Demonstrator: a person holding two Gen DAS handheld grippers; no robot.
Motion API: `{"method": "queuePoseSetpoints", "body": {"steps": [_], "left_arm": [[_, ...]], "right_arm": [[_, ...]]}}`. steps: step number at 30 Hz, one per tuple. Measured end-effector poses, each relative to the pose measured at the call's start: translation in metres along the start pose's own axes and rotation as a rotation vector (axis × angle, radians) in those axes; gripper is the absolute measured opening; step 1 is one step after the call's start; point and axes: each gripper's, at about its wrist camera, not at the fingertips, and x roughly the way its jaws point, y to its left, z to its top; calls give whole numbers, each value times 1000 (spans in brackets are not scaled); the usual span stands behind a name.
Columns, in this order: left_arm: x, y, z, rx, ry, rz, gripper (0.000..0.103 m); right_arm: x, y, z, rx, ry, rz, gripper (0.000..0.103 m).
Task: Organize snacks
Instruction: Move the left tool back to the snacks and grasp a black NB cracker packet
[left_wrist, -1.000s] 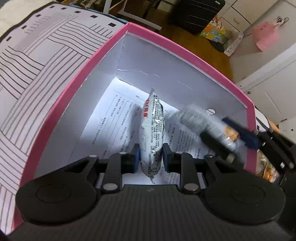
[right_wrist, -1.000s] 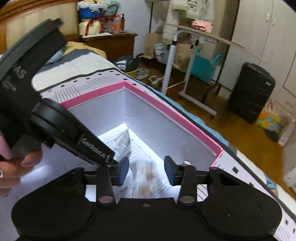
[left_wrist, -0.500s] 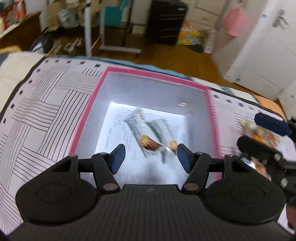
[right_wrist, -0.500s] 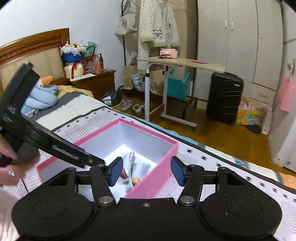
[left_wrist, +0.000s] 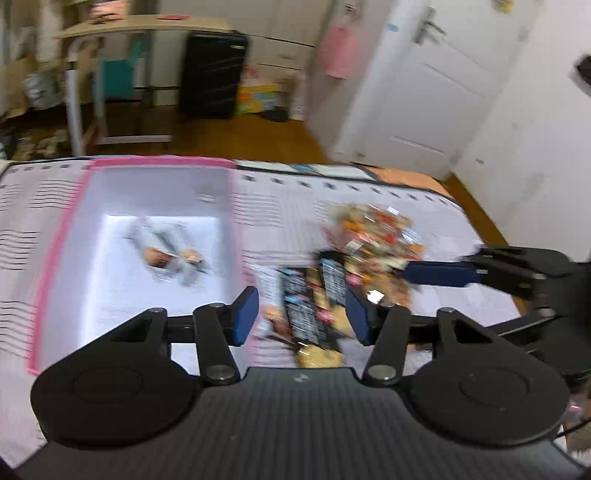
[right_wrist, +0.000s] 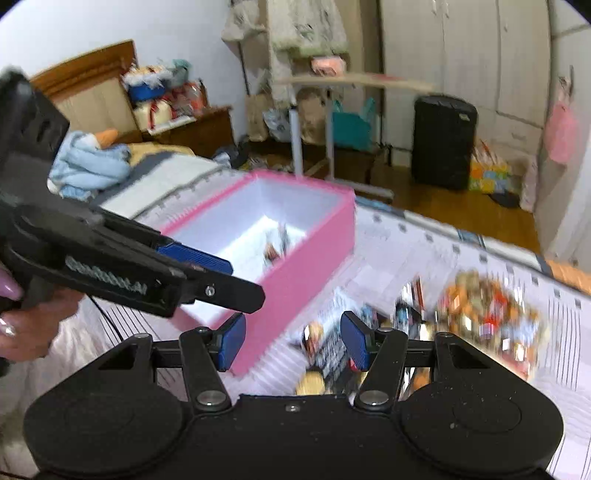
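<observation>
A pink box (left_wrist: 59, 236) with a white inside stands on the patterned mat; two snack packets (left_wrist: 166, 254) lie on its floor. The box also shows in the right wrist view (right_wrist: 306, 258). A heap of loose snack packets (left_wrist: 373, 232) lies on the mat to the right of the box, with dark packets (left_wrist: 306, 302) nearer me. My left gripper (left_wrist: 302, 315) is open and empty above the dark packets. My right gripper (right_wrist: 293, 345) is open and empty, over the packets (right_wrist: 487, 317) beside the box. The frames are blurred.
The mat (left_wrist: 22, 206) covers a bed. Beyond its far edge are a wooden floor, a black suitcase (left_wrist: 212, 74), a rolling table (left_wrist: 110, 37) and a white door (left_wrist: 417, 85). A headboard and nightstand (right_wrist: 192, 125) stand at the left.
Both grippers let their packets go into the box, opened, rose out of it and swung right toward the heap of snacks on the mat.
</observation>
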Motion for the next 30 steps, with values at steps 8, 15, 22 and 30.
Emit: {"method": "queuePoseSetpoints", "body": {"steps": [8,15,22,30], "left_arm": [[31,-25,-32,39,47,-85,45],[82,-26,-64,-50,132,-8,45],[109,-25,-80,-60,135,99,49],[138,-27,-85,-80,153,177,49]], "right_arm": [[29,-4,-58,67,26,-47,62],[72,2,-84,14,22,-128,65],[104,-7,-99,122,17,-165,72],[113,-9,-107,117,-31,-162,78]]}}
